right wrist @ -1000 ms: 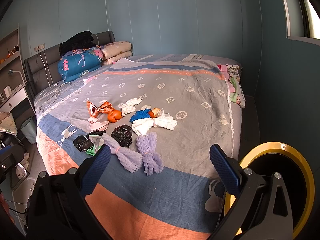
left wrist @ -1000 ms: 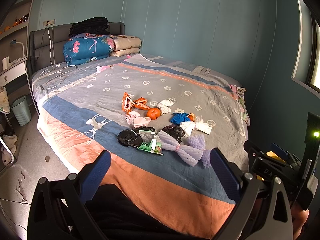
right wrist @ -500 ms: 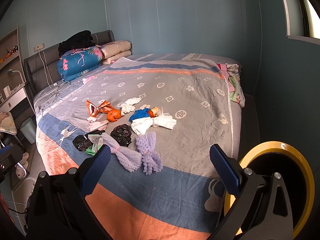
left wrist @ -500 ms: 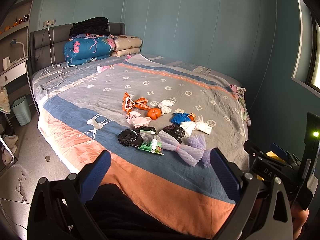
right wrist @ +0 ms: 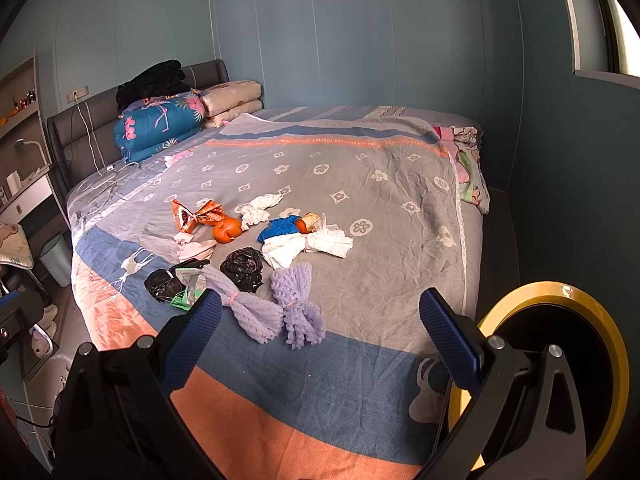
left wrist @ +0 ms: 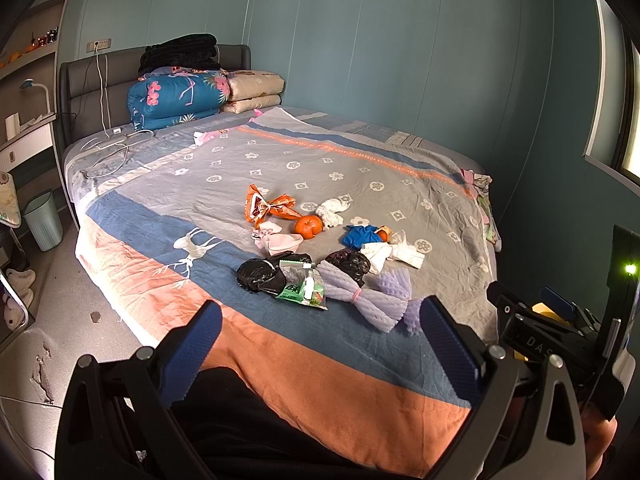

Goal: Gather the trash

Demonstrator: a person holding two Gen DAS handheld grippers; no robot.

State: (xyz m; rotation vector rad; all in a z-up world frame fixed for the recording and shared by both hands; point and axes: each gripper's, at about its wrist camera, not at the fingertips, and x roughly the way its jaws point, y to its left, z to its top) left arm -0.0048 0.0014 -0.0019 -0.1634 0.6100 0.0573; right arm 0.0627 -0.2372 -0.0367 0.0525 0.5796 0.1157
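Trash lies in a cluster on the bed: purple foam nets [right wrist: 276, 312] [left wrist: 372, 300], black bags [right wrist: 242, 268] [left wrist: 260, 276], a green wrapper [left wrist: 304, 290], an orange [left wrist: 308, 226] [right wrist: 227, 230], an orange snack wrapper [left wrist: 268, 208], white tissues [right wrist: 308, 244] and a blue scrap [right wrist: 280, 228]. My left gripper [left wrist: 320, 344] is open and empty, held off the foot of the bed. My right gripper [right wrist: 320, 340] is open and empty, just short of the purple nets. A yellow-rimmed black bin [right wrist: 560, 360] stands at the right of the bed.
The bed [left wrist: 280, 360] has a grey, blue and orange cover. Folded quilts [left wrist: 180, 96] lie at the headboard with charger cables [left wrist: 108, 144]. A pale green wastebasket [left wrist: 42, 220] stands on the floor at left. The other gripper's body [left wrist: 560, 328] shows at right.
Both grippers have drifted slightly towards the bed. Nothing on the bed has moved.
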